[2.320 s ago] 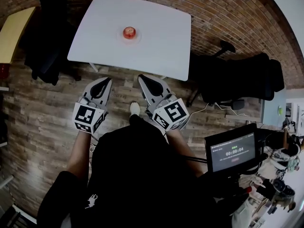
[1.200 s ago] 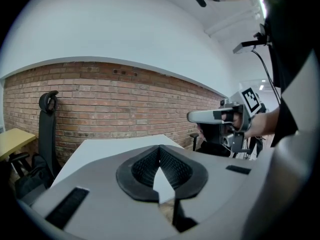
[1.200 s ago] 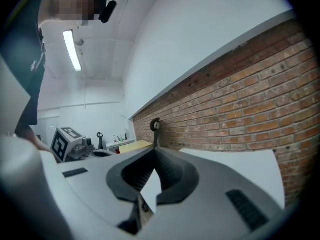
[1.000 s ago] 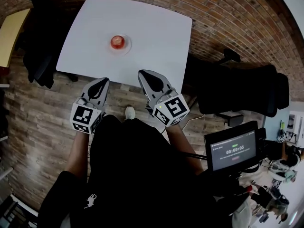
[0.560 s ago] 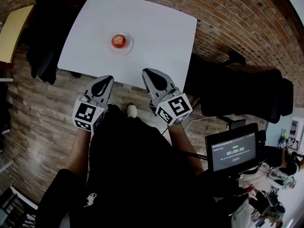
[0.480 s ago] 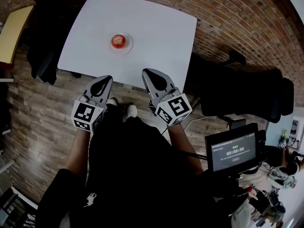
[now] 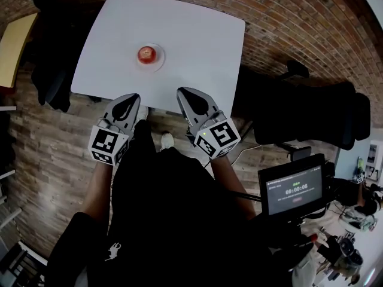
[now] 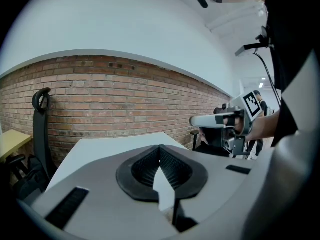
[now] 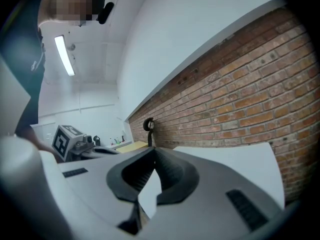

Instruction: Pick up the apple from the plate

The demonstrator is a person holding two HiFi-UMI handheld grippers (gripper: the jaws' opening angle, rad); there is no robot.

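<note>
Head view puts the apple (image 7: 146,54) red and upright on its small white plate (image 7: 159,64), left of centre on the white surface (image 7: 203,34). You're well apart from it. Both grippers sit back at the near edge of the surface, side by side with a gap between them. Your left gripper (image 7: 130,98) points up toward the plate, and your right gripper (image 7: 182,92) noses just over the edge, angled slightly inward.

Left gripper view: jaws together, tips meeting, empty, with the surface stretching ahead to a brick wall (image 8: 125,94). Right gripper view: same story, jaws closed on nothing, with bricks running off to the right.

Around you there's a plank floor (image 7: 48,154), a black office chair (image 7: 299,109) to the right of the surface, and a small screen (image 7: 290,191) by your right elbow.
</note>
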